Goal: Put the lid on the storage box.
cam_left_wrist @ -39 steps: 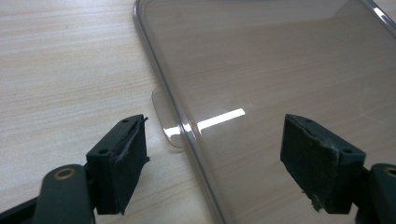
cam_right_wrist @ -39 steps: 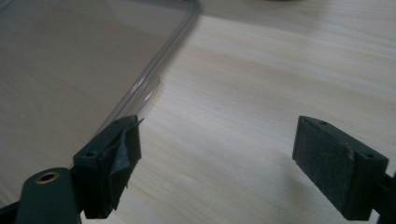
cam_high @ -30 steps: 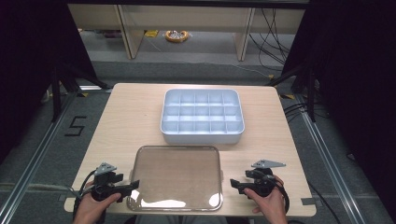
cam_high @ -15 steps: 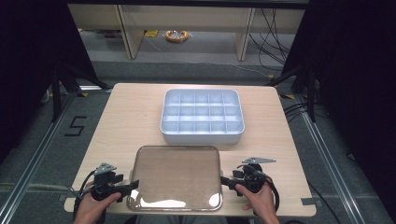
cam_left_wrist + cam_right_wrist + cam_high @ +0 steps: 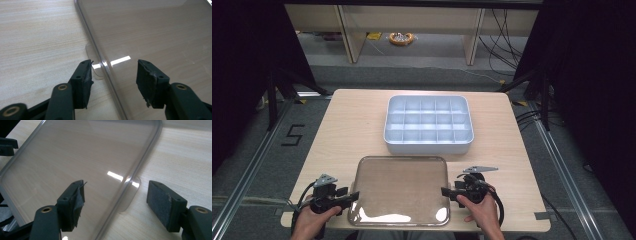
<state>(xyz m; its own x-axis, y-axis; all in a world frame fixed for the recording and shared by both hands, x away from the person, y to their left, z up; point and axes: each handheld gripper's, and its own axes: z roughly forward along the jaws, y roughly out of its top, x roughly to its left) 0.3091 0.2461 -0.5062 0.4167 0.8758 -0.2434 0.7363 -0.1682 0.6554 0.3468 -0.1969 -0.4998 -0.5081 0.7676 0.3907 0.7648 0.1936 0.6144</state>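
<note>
Now the clear, flat plastic lid (image 5: 401,189) lies between the left gripper (image 5: 113,75) and right gripper (image 5: 117,202); both gape wide, empty, maybe straddling its side tabs.

The left gripper (image 5: 353,196) sits low at the near left, held in the person's left hand (image 5: 309,220), its jaws pointing toward the right gripper (image 5: 445,191). Its jaws stand wide apart, with nothing clamped between the pads (image 5: 83,76). The right gripper is held in the right hand (image 5: 482,210), which comes in from the near edge, jaws pointing back toward the left one. Its jaws are also spread wide, the pads (image 5: 160,202) gripping nothing. A cable trails from each gripper toward the person.
</note>
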